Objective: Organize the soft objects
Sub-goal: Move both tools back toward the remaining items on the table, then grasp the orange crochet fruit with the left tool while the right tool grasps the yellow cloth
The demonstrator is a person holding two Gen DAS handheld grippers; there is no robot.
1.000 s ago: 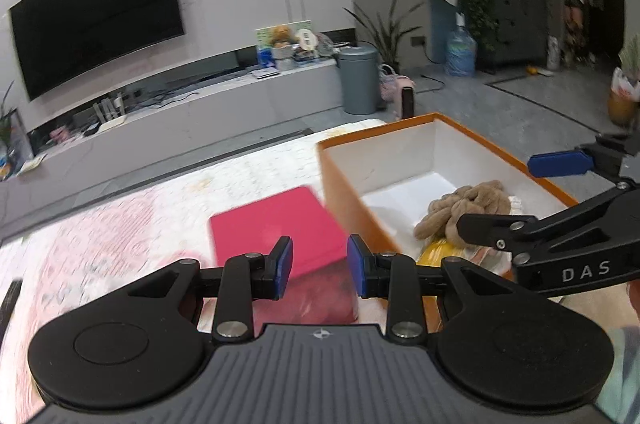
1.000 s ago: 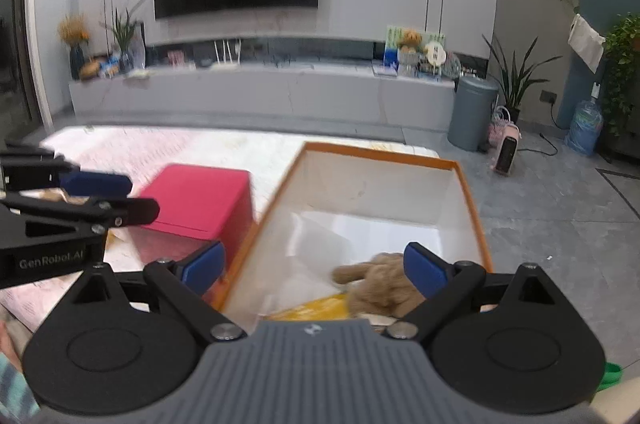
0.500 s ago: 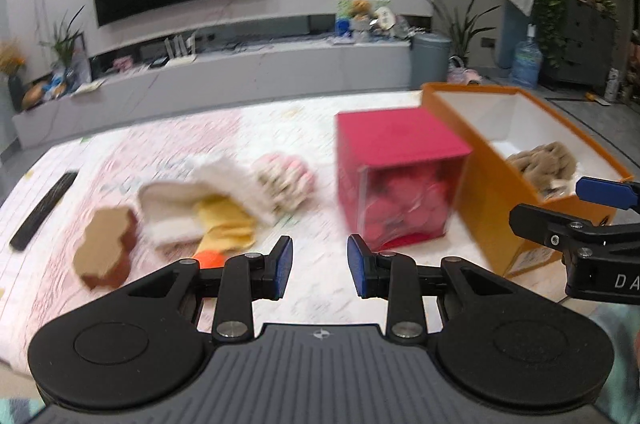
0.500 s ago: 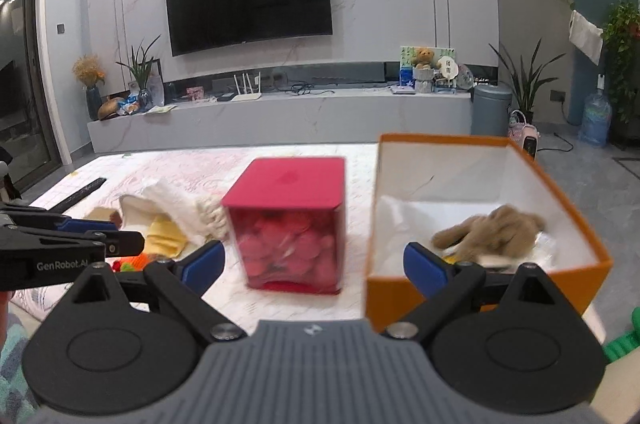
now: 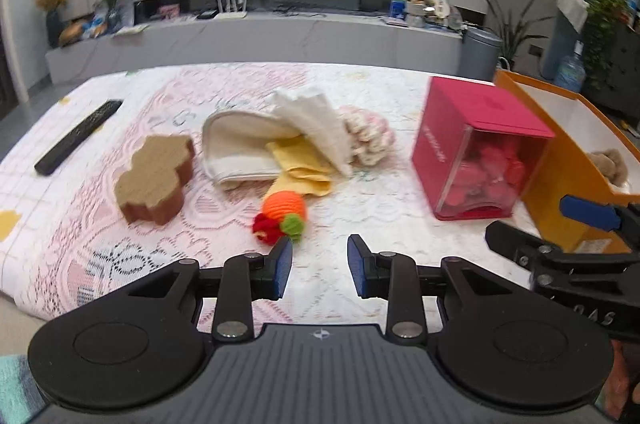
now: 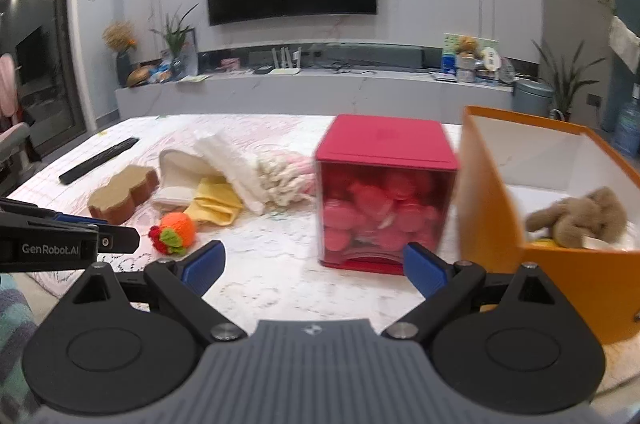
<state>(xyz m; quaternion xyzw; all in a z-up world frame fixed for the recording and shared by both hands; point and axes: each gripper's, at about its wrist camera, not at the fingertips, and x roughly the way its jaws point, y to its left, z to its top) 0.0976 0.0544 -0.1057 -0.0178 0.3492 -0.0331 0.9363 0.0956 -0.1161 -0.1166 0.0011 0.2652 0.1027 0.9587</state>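
Step in hand: I judge I am between placements, both grippers empty and facing the loose pile on the pink lace tablecloth (image 5: 120, 264).
Left gripper (image 5: 319, 267): jaws a narrow gap apart, holding nothing, hovering just short of the orange crocheted carrot toy (image 5: 285, 209).
Right gripper (image 6: 315, 265): jaws spread wide, holding nothing, in front of the red cube box with a clear front (image 6: 385, 191).
Soft things left out: the carrot toy, a white folded cloth (image 5: 308, 121), a yellow cloth (image 5: 302, 163) under it, a cream fabric pouch (image 5: 240, 147) and a pink-and-cream knitted bundle (image 5: 368, 135) lie touching in 1 heap; a brown flower-shaped sponge block (image 5: 154, 179) sits just beside them.
Already stored: 1 tan plush toy (image 6: 580, 220) lies in the orange cardboard box with a white interior (image 6: 492, 191), to the right of the red box.
Other: a black remote control (image 5: 78, 135) lies well apart at the far left.
Next move: I reckon the carrot is the nearest pick; the left jaws need to widen, drop around it, close gently, then carry it over the red box to the orange box.
Change from 1 second ago: the left camera then looked down into the orange box; it has swung left, so the pile fills its view. The right gripper has pulled back from over the box. Both jaw gaps are unchanged.
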